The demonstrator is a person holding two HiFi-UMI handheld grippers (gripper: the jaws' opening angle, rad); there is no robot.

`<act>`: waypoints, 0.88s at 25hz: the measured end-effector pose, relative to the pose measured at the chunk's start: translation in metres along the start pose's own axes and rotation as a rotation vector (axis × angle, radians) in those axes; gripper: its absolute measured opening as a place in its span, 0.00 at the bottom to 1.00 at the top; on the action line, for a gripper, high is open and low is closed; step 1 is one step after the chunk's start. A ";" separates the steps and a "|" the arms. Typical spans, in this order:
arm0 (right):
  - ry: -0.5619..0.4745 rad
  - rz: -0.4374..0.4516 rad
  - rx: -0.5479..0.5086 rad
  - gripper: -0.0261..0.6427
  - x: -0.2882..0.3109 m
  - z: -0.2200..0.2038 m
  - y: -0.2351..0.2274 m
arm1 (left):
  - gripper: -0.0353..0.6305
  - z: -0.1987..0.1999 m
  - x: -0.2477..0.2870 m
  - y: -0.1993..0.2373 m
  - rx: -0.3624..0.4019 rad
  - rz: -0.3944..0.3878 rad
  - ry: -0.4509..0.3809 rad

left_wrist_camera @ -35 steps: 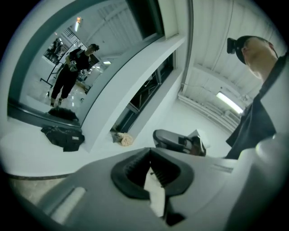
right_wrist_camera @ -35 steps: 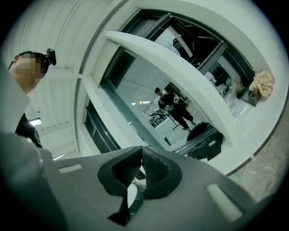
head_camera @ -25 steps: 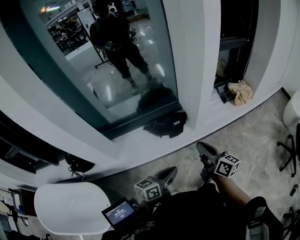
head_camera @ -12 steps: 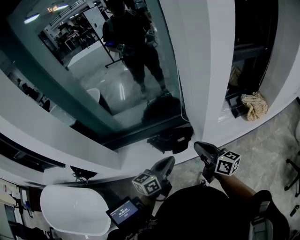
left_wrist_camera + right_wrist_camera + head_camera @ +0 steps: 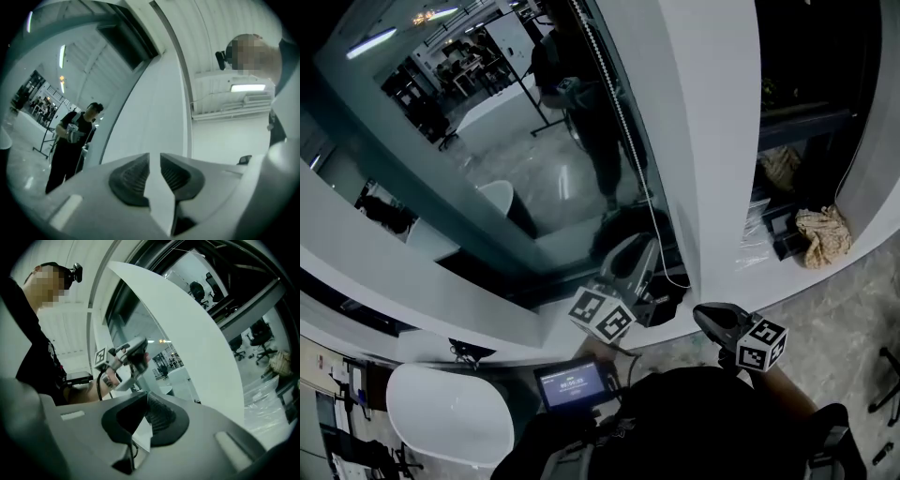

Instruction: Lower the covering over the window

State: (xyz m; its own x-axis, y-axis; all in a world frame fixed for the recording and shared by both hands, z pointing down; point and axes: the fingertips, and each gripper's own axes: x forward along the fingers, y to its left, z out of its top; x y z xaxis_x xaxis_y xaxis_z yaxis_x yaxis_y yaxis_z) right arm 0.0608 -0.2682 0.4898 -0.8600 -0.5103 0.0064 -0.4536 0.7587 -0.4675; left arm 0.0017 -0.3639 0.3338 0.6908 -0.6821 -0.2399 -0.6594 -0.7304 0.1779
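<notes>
A tall window pane reflects the room and the person. A white bead cord hangs down its right side, next to a white pillar. My left gripper is raised toward the lower end of the cord, its marker cube below it. Its jaws have just been opening and stand a little apart with nothing between them. Whether it touches the cord I cannot tell. My right gripper hangs lower at the right, level, with its pads together and nothing in them. The right gripper view also shows the left gripper.
A black bag lies on the sill under the window. A small lit screen and a white round table are at the lower left. A beige cloth heap lies in the right alcove.
The left gripper has risen from near the person's body to the window beside the cord. The head view has tilted up, which brings the cord into sight. The right gripper has shifted slightly.
</notes>
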 end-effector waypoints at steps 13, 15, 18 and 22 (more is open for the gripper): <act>-0.133 -0.277 0.064 0.05 -0.032 0.014 -0.051 | 0.32 0.101 0.114 0.008 0.044 -0.249 -0.216; -0.141 -0.295 0.070 0.05 -0.032 0.012 -0.054 | 0.27 0.101 0.115 0.009 0.013 -0.281 -0.220; -0.158 -0.317 0.084 0.05 -0.030 0.011 -0.057 | 0.08 0.101 0.119 0.001 -0.014 -0.352 -0.214; -0.159 -0.336 0.075 0.05 -0.025 0.012 -0.054 | 0.08 0.095 0.122 0.001 -0.024 -0.380 -0.182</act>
State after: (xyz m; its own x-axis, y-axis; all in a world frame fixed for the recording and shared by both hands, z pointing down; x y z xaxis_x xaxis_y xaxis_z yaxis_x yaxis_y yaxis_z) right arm 0.1102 -0.3014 0.5043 -0.6166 -0.7864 0.0357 -0.6807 0.5098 -0.5261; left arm 0.0571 -0.4448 0.2136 0.8185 -0.3481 -0.4570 -0.3593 -0.9309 0.0657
